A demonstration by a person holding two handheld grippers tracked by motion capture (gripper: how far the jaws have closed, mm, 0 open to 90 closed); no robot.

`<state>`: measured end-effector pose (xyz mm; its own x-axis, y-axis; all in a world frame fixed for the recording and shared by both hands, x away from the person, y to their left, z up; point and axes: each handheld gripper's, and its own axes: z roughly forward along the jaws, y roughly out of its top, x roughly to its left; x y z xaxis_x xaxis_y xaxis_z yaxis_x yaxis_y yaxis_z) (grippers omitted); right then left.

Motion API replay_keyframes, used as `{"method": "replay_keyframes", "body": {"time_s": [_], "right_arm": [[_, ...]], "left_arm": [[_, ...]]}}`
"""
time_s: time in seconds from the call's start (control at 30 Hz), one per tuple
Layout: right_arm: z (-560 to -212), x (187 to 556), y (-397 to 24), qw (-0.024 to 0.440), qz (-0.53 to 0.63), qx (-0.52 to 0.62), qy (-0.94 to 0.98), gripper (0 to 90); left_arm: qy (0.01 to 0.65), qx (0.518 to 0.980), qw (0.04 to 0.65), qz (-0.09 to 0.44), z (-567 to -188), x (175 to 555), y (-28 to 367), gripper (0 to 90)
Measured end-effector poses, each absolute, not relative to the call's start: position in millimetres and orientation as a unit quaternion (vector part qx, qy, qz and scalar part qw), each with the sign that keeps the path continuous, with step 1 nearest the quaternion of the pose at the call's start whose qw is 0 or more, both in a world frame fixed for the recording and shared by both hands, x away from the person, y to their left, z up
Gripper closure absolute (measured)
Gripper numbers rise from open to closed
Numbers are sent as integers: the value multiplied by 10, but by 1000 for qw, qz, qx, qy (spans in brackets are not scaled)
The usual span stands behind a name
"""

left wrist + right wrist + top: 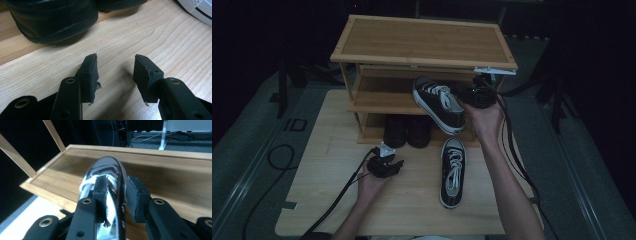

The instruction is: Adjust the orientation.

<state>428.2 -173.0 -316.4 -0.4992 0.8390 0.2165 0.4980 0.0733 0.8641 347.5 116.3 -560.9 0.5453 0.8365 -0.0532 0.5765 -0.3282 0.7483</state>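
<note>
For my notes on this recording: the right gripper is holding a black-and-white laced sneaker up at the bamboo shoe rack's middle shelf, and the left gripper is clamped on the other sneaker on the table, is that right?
Not quite. The left gripper holds nothing: in the left gripper view its jaws stand open over bare wooden table. The other sneaker lies apart on the table in the high view. The right gripper does hold a black-and-white laced sneaker at the bamboo shoe rack's middle shelf.

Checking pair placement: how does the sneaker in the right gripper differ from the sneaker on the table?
The held sneaker is off the table at the rack's middle shelf, gripped at its heel side by the right gripper; the table sneaker lies flat on the tabletop, untouched. The held sneaker is angled, toe toward the rack; the table sneaker points straight at the rack. Both are black with white laces and white toe caps.
</note>
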Motion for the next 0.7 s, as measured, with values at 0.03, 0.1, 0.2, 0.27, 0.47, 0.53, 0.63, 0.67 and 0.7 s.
{"method": "replay_keyframes", "body": {"time_s": [0.03,0.1,0.2,0.27,0.47,0.53,0.63,0.67,0.7], "right_arm": [[-3172,4276,-1752,179,487,469,715,717],[-3171,4265,-1789,186,481,467,718,729],[-3134,4245,-1831,200,475,463,721,732],[-3112,4238,-1863,204,471,463,723,743],[-3154,4242,-1932,219,449,469,728,778],[-3200,4258,-1964,223,440,473,730,811],[-3269,4275,-2010,222,428,478,734,851],[-3287,4276,-2021,222,424,478,737,859],[-3304,4277,-2027,222,421,478,739,867]], "left_arm": [[444,796,372,176,-5610,3473,1160,548],[443,797,368,181,-5608,3469,1153,558],[444,799,362,182,-5597,3467,1142,584],[444,801,361,176,-5585,3460,1125,597],[424,812,364,171,-5517,3396,1001,611],[418,812,370,168,-5495,3371,963,616],[415,811,379,161,-5480,3342,922,623],[414,811,380,160,-5478,3337,911,626],[414,811,381,159,-5476,3336,901,627]]}}
